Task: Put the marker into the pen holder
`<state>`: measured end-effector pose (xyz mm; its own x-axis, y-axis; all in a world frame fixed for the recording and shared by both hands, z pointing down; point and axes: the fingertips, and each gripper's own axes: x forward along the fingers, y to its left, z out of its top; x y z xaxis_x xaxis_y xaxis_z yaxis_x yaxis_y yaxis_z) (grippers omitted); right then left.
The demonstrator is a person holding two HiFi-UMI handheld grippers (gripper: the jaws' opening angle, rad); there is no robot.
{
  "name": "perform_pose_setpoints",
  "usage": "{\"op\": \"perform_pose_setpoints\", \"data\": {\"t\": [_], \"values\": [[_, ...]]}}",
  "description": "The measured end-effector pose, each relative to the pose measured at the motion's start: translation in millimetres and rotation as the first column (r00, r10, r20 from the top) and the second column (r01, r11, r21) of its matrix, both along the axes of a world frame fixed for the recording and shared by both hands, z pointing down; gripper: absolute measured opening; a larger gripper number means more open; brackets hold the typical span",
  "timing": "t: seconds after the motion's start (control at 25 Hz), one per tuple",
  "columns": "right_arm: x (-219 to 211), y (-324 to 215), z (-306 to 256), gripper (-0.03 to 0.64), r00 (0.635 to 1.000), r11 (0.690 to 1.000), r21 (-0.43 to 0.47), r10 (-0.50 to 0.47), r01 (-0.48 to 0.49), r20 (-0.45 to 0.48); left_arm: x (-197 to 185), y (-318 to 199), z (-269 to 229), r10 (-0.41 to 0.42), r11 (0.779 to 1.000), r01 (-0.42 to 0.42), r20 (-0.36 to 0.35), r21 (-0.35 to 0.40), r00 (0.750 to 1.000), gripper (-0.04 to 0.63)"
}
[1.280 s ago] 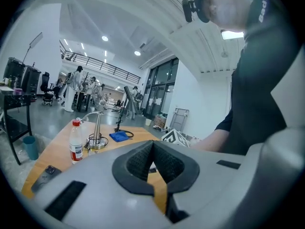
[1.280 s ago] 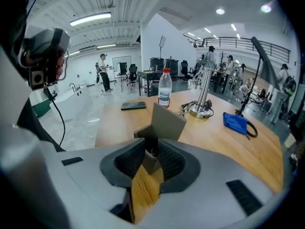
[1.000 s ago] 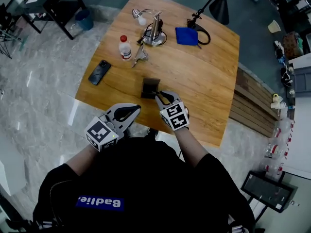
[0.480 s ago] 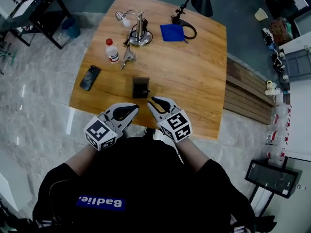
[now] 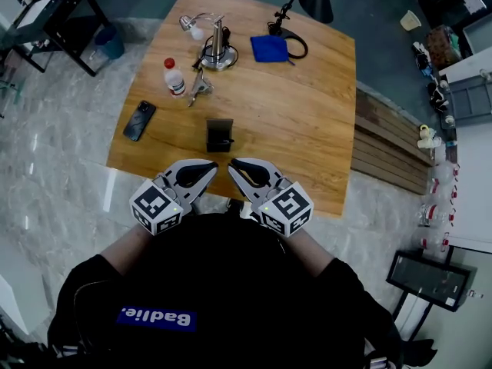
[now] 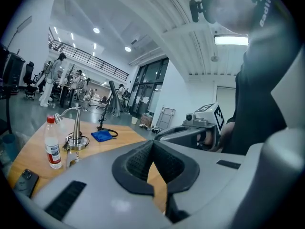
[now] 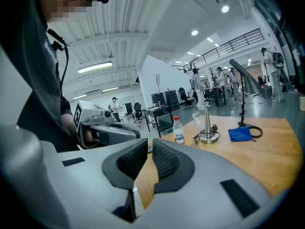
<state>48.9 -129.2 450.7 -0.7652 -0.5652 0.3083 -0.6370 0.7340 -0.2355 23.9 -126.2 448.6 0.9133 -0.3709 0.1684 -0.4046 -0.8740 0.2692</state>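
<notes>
Wooden table [image 5: 307, 106] on marble floor [image 5: 61, 152] | pen holder [image 5: 219, 134] upright | left claw [image 5: 207, 169] pressed together | right claw [image 5: 234, 164] barely spread, empty

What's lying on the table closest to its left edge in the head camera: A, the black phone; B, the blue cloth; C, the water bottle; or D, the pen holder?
A: in the head view the black phone lies right by the left edge of the table, while the water bottle, pen holder and blue cloth all sit further right.
</notes>
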Motion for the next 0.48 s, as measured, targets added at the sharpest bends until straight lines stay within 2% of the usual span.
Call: {"op": "perform_pose_setpoints", "data": {"t": [0.12, 0.48], "values": [[-4.0, 3.2, -1.9, 0.008, 0.999, 1.000, 0.014, -0.013, 0.012, 0.032, -0.6, 0.3, -0.4, -0.005, 1.000, 0.005, 0.001, 0.001, 1.000, 0.002], [-9.8, 1.1, 2.7, 0.006, 0.997, 1.000, 0.003, -0.021, 0.021, 0.069, -3.8, -0.4, -0.2, -0.016, 1.000, 0.016, 0.009, 0.010, 1.000, 0.002]]}}
